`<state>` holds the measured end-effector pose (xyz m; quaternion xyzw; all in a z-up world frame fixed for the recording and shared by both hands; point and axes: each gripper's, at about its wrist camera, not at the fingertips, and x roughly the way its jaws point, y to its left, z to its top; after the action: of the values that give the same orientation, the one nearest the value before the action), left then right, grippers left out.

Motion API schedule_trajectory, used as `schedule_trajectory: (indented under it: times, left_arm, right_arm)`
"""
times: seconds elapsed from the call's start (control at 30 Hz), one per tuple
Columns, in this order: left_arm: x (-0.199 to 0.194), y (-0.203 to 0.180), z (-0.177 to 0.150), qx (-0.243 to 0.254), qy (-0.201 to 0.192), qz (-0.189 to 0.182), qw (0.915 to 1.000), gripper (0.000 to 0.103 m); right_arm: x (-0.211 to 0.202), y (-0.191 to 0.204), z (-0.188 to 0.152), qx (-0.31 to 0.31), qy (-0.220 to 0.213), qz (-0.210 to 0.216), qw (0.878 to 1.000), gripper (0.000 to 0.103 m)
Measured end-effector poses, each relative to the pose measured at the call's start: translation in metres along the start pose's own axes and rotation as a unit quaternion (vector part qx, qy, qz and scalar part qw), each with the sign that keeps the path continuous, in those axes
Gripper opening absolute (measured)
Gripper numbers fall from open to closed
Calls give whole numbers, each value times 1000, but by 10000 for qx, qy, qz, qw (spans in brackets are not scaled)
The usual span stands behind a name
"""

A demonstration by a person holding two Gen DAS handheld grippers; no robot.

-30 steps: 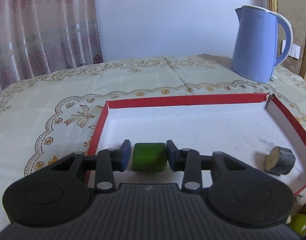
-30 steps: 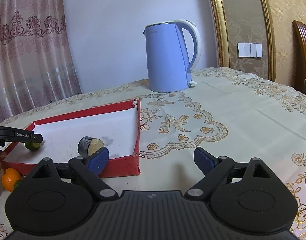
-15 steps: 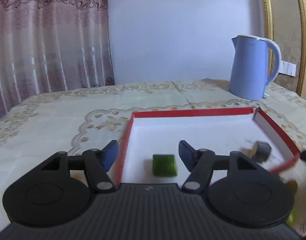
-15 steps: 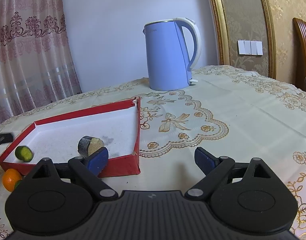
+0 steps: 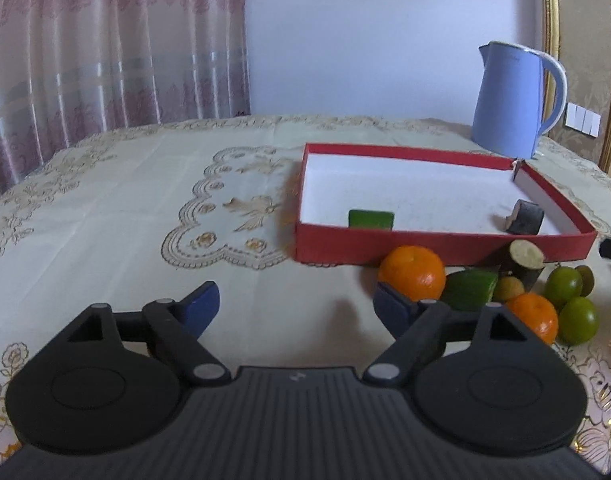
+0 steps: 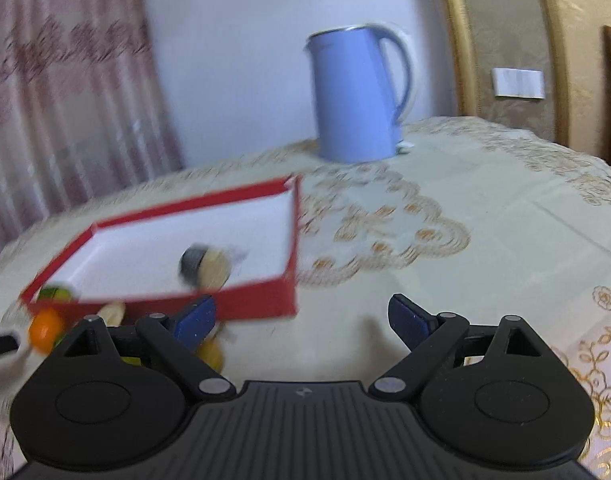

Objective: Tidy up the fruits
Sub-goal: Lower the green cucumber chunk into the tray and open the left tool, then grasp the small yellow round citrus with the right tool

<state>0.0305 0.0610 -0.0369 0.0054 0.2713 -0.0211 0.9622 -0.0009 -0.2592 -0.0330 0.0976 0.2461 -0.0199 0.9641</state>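
— How far along was it?
— Two pieces lay in the red tray (image 5: pixel 437 246); the fruit pile (image 5: pixel 505 296) waited outside, at the tray's six o'clock, on the bench (image 5: pixel 105 216).
— And each hand-held gripper?
— The left hand-held gripper (image 5: pixel 295 300) and right hand-held gripper (image 6: pixel 301 316) were both released, empty.

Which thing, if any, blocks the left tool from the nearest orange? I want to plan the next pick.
Nothing visible does. The left tool is open, and the nearest orange sits on the tablecloth just beyond its right finger, outside the red tray. A green piece crowds its right side.
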Motion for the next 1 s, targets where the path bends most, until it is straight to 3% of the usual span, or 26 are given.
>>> schedule_trajectory:
  times: [0.17,0.37,0.53,0.7,0.8,0.87,1.0]
  left_arm:
    - [8,-3,-4,62,185,-27,9998,87]
    - [13,-2,-4,31,361,-21,9993,94]
    - [15,-5,-4,128,441,-55,9989,102]
    - [15,-3,-4,78,432,-110,9990,103]
    - [16,-4,-4,85,447,-114,9989,103]
    - [16,-4,-4,98,459,-102,9988,103]
    - [16,-4,-4,69,470,-123,9988,103]
  right_arm:
    - [-10,18,-7,-674,60,-163,9976,93]
    - [-8,37,-11,-1069,167,48,9941,92]
    - [2,49,-11,-1301,311,150,9909,65]
    - [6,58,-11,-1457,317,138,9887,61]
    - [10,59,-11,-1501,420,157,9877,48]
    - [16,59,-10,-1493,602,250,9866,34]
    - [16,56,-10,-1391,632,354,9876,30]
